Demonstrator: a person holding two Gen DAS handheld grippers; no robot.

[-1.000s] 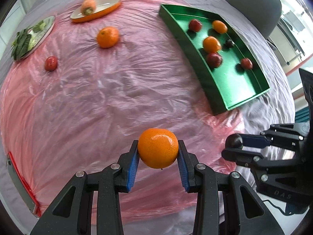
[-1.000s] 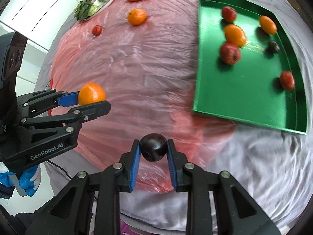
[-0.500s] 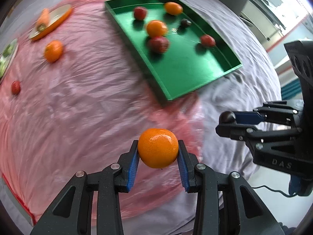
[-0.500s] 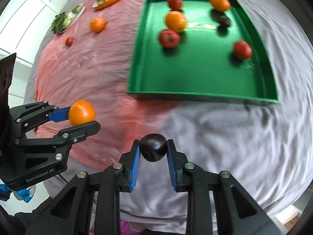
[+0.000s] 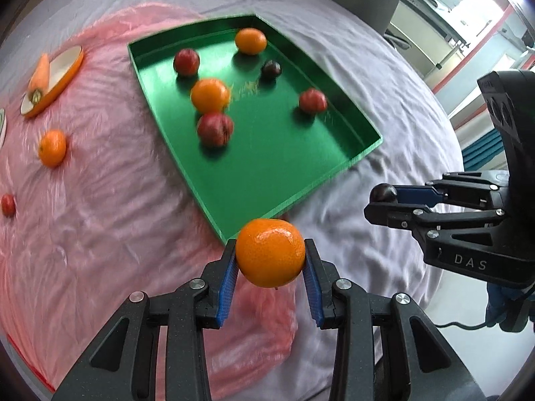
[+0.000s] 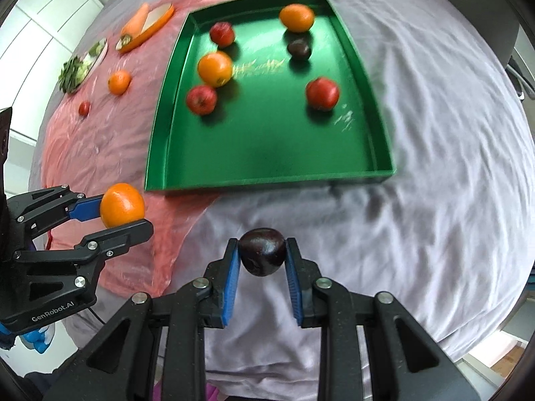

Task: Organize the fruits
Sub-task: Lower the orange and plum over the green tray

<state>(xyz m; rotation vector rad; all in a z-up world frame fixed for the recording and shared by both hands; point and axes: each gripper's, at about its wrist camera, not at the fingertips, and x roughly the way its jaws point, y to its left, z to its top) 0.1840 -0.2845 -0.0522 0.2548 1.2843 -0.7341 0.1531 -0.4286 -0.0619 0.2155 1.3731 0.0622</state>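
1. Your left gripper (image 5: 271, 260) has its jaws clamped on a round, glossy orange (image 5: 270, 252), ribbed blue pads (image 5: 227, 282) pressing both flanks.
2. Your right gripper (image 6: 262, 260) holds a small, dark, smooth plum (image 6: 262, 255) the same way, jaws narrow around it.
3. In the right wrist view, the green tray (image 6: 267, 182), a shallow metallic-looking rectangle with upright walls, lies at 12 o'clock from the plum.
4. Inside it sit two oranges, three red apples and one dark plum, all apart from one another.
5. The desk (image 6: 434, 133) wears a wrinkled grey cloth; a crinkled pink plastic sheet (image 6: 100, 140) covers the side at 10 o'clock.
6. On that sheet lie a loose orange (image 6: 119, 82), a small red fruit (image 6: 84, 108) and a carrot (image 6: 135, 23) resting on an oval dish.
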